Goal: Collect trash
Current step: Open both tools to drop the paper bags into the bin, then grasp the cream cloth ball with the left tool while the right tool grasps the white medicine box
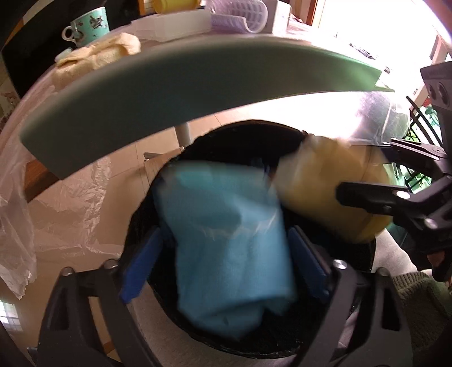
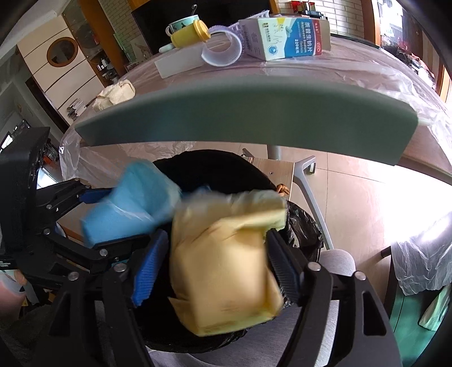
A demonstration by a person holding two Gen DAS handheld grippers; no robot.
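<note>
My left gripper (image 1: 226,248) is open, with a crumpled blue cloth (image 1: 226,237) lying loose between its blue pads over the black-lined bin (image 1: 248,132). My right gripper (image 2: 214,251) is open around a crumpled yellow cloth (image 2: 226,259) over the same bin (image 2: 214,166). The right gripper also shows at the right of the left wrist view (image 1: 375,175) with the yellow cloth (image 1: 319,183). The left gripper and the blue cloth (image 2: 127,209) show at the left of the right wrist view. Both cloths are blurred.
A grey-green table edge (image 2: 240,115) overhangs the bin, covered with clear plastic sheet (image 1: 70,214). On the table stand another yellow cloth (image 1: 96,56), a teal cup (image 1: 90,25), a yellow bottle (image 2: 189,32), a white box (image 2: 180,62) and a carton (image 2: 285,36). A chair leg (image 2: 310,194) stands behind.
</note>
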